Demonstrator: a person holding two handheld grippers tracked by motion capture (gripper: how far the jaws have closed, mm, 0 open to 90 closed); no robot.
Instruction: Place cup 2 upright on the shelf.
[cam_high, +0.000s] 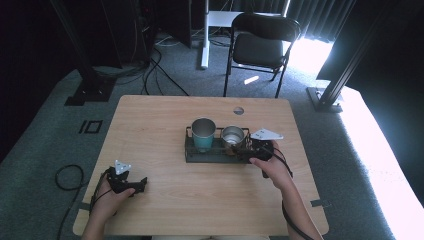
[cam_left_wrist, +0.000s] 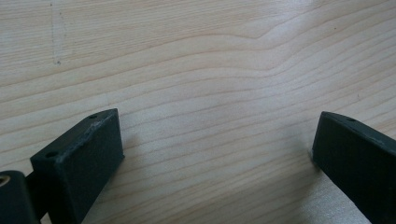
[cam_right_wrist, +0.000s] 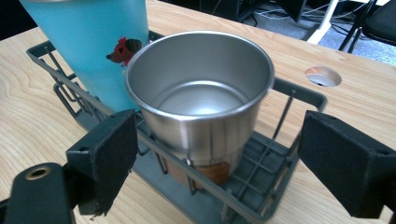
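Observation:
A dark wire rack (cam_high: 191, 154) stands mid-table and holds a tall teal tumbler (cam_high: 203, 133) on the left and a short steel cup (cam_high: 233, 135) on the right. In the right gripper view the steel cup (cam_right_wrist: 201, 95) stands upright and empty in the rack (cam_right_wrist: 247, 186), beside the teal tumbler (cam_right_wrist: 98, 42) with a small sticker. My right gripper (cam_right_wrist: 215, 158) is open just in front of the cup, its jaws wide on either side and apart from it. My left gripper (cam_left_wrist: 217, 154) is open over bare wood at the table's front left (cam_high: 141, 183).
The wooden table (cam_high: 160, 120) has a round cable hole (cam_high: 238, 110) at its far edge. Behind it stand a black folding chair (cam_high: 260, 47) and a white desk leg (cam_high: 205, 35). Cables lie on the grey carpet.

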